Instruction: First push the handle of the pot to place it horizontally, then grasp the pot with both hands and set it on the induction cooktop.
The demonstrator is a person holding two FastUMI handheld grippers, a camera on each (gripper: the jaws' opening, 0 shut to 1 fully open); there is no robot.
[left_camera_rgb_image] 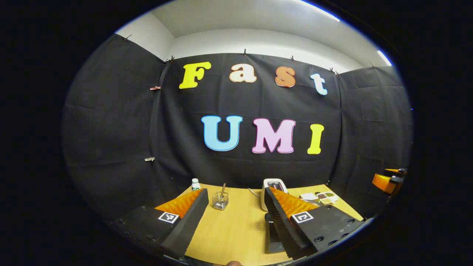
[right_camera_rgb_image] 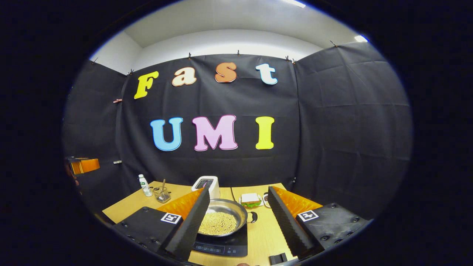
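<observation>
In the right gripper view a steel pot (right_camera_rgb_image: 221, 218) holding small yellowish beans sits on the black induction cooktop (right_camera_rgb_image: 226, 246). A small loop handle (right_camera_rgb_image: 253, 217) sticks out on the pot's right side. My right gripper (right_camera_rgb_image: 238, 190) is open and raised, hovering short of the pot. Its left finger (right_camera_rgb_image: 188, 227) covers the pot's left edge. My left gripper (left_camera_rgb_image: 236, 192) is open over the wooden table (left_camera_rgb_image: 236, 225) with nothing between its fingers. Each gripper shows as an orange block at the edge of the other's view, the right gripper (left_camera_rgb_image: 386, 181) and the left gripper (right_camera_rgb_image: 85, 165).
A white appliance (right_camera_rgb_image: 207, 183) stands behind the pot. A glass jar with a stick (right_camera_rgb_image: 162, 194) and a white bottle (right_camera_rgb_image: 145, 184) are at the back left. A plated sandwich (right_camera_rgb_image: 251, 200) lies at the back right. A small black object (right_camera_rgb_image: 278, 258) lies near the front edge.
</observation>
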